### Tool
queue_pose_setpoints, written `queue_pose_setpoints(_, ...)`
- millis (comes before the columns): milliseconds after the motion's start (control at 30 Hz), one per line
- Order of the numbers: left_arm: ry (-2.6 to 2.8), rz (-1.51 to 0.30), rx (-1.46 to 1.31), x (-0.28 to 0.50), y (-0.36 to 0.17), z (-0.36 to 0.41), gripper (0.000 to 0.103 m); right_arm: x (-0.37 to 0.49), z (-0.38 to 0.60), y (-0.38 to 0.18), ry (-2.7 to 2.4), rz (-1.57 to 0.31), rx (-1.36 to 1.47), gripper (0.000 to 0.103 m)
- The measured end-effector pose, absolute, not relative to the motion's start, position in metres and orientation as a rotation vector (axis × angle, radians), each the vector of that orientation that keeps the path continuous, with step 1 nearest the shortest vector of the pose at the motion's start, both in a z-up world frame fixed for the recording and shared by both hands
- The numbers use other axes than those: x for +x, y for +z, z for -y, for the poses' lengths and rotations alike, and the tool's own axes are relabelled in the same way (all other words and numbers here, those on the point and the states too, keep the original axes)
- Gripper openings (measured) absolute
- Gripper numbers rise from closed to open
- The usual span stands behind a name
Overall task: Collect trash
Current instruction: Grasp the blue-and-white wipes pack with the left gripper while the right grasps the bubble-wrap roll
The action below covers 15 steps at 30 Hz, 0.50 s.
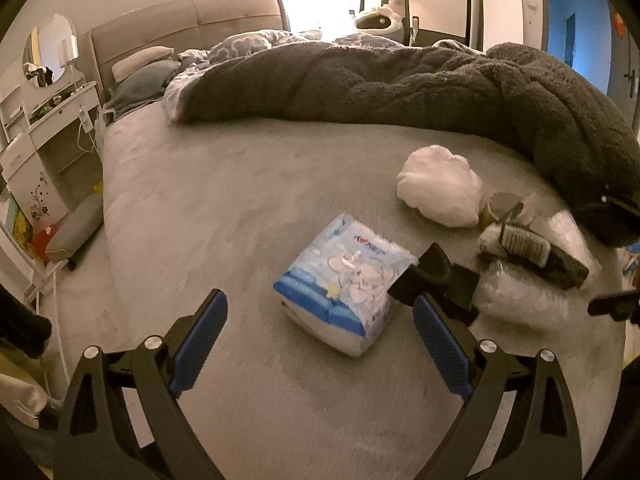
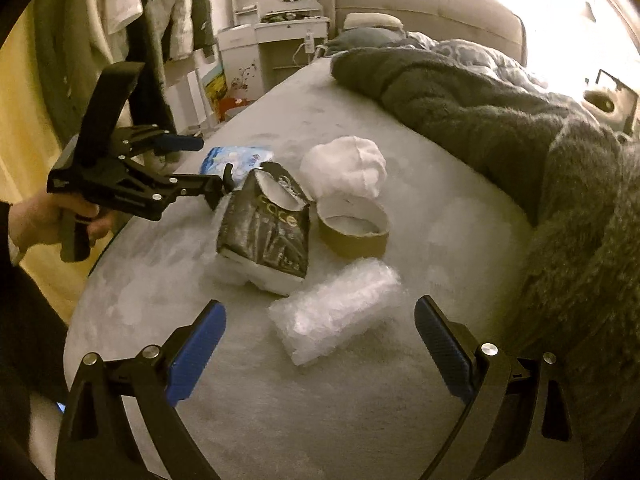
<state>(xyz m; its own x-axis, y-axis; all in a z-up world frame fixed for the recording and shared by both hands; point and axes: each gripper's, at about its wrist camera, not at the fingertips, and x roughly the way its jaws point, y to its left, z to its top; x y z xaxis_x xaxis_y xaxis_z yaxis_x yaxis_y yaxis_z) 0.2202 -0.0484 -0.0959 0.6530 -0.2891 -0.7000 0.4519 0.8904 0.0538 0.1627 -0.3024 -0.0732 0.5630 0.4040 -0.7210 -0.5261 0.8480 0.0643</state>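
Left gripper (image 1: 320, 312) jaws spread, tissue pack (image 1: 344, 284) between, right gripper (image 2: 320, 320) jaws spread around bubble wrap (image 2: 334, 312)

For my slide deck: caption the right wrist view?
Open right gripper above bubble wrap on a trash-strewn bed.
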Motion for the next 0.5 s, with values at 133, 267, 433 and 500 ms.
queue_pose_setpoints(133, -0.436, -0.733, 0.216, 0.225, -0.093, 0.053, 0.096, 0.165, 0.306, -0.072, 0.541, -0.796, -0.155, 0.096)
queue_pose_setpoints(267, -0.447, -0.728, 0.196, 0.230, -0.092, 0.055, 0.096, 0.172, 0.316, -0.075, 0.518, -0.790, -0.205, 0.096)
queue_pose_setpoints(433, -0.467, -0.730, 0.190, 0.234, -0.094, 0.054, 0.096, 0.183, 0.318, -0.079, 0.600, -0.798, -0.223, 0.096)
queue_pose_setpoints(500, -0.471, -0.729, 0.181, 0.236, -0.095, 0.052, 0.096, 0.186, 0.316, -0.083, 0.609, -0.806, -0.233, 0.096)
